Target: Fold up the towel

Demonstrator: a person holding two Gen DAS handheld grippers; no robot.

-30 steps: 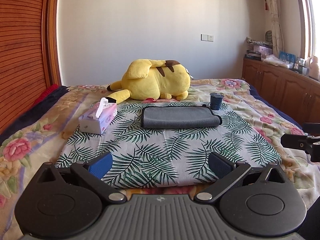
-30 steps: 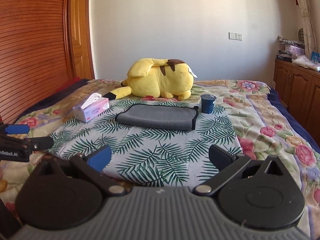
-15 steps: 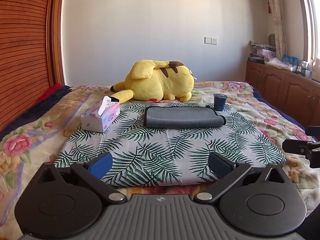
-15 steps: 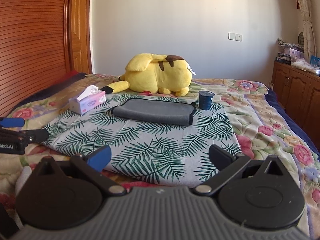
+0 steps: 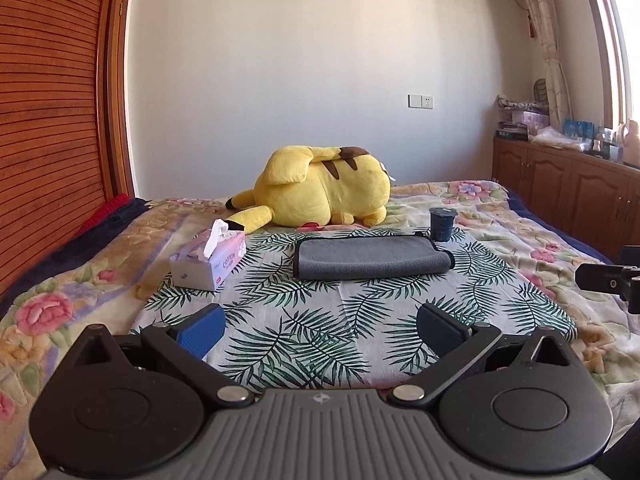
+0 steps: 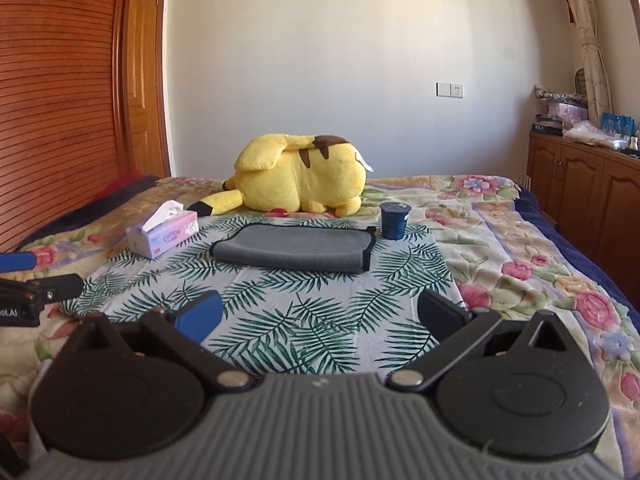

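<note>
A grey towel (image 5: 370, 258) with a dark edge lies folded flat on a palm-leaf cloth (image 5: 320, 320) on the bed; it also shows in the right wrist view (image 6: 294, 252). My left gripper (image 5: 320, 326) is open and empty, well short of the towel, over the near part of the cloth. My right gripper (image 6: 320, 316) is open and empty, also near the cloth's front edge. Each gripper shows at the edge of the other's view.
A tissue box (image 5: 208, 260) stands left of the towel. A dark blue cup (image 5: 441, 224) stands at the towel's far right corner. A yellow plush toy (image 5: 320, 196) lies behind the towel. Wooden cabinets (image 5: 568, 188) run along the right wall.
Both grippers have dropped lower and tilted up, away from the bed, so the towel sits a bit lower in view. The towel has not moved. Both stay open.
</note>
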